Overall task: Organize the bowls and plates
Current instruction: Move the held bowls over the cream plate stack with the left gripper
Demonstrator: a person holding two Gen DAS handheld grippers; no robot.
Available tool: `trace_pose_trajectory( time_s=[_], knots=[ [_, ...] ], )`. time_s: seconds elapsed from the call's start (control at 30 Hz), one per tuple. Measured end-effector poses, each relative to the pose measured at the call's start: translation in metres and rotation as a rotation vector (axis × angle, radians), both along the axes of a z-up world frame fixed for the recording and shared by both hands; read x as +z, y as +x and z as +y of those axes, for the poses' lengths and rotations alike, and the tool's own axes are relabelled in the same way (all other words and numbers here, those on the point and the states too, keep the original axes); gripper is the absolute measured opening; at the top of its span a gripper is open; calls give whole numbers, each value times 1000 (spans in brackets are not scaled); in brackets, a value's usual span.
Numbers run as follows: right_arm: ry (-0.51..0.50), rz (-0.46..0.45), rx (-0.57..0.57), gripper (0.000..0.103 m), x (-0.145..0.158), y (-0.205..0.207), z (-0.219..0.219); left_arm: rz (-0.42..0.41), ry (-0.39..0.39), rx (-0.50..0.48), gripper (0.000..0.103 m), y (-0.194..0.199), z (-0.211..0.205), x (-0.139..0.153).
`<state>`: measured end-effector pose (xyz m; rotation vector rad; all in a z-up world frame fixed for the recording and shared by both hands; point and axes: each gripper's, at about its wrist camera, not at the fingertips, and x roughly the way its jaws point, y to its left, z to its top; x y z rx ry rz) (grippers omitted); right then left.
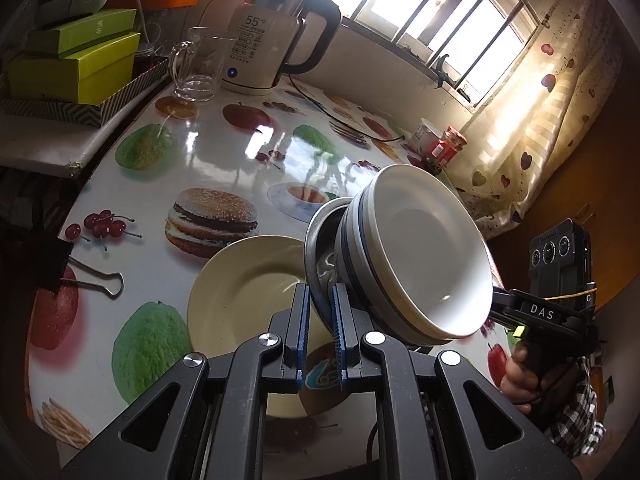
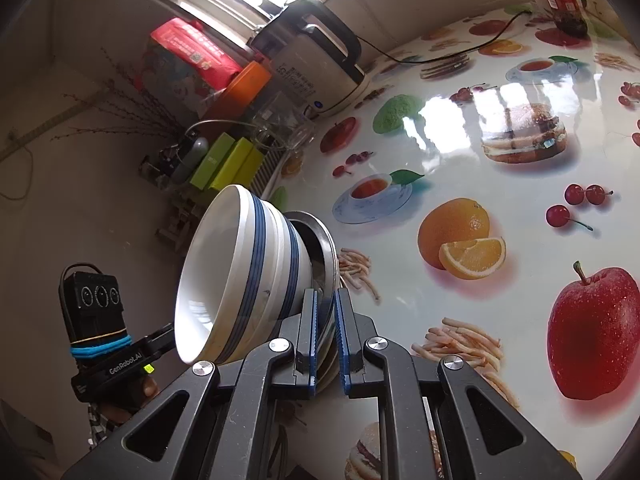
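Observation:
A stack of white bowls with blue bands [image 1: 424, 252] sits nested in a steel bowl [image 1: 320, 236], held tilted in the air above the table. My left gripper [image 1: 320, 304] is shut on the steel bowl's rim. My right gripper [image 2: 326, 312] is shut on the opposite rim of the same steel bowl [image 2: 322, 240], with the white bowls [image 2: 240, 272] to its left. A cream plate [image 1: 244, 292] lies flat on the fruit-print table [image 1: 224, 148] under the left gripper.
An electric kettle [image 1: 276, 44] and a glass mug [image 1: 200, 66] stand at the table's back. Green boxes [image 1: 80, 64] are stacked at the left. A red-lidded jar [image 1: 448, 146] stands by the curtain. A binder clip [image 1: 80, 276] lies at the left edge.

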<state>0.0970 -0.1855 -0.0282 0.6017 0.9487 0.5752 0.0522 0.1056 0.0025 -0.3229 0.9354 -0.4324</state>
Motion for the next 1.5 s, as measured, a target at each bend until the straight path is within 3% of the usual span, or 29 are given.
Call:
trace_pose_trajectory(
  time_s=[0.63, 1.5],
  knots=[
    [-12, 26, 60, 11, -11, 14, 35, 26, 5, 56, 11, -5, 31, -13],
    [-17, 53, 84, 11, -18, 18, 45, 63, 1, 89, 11, -4, 37, -25]
  ],
)
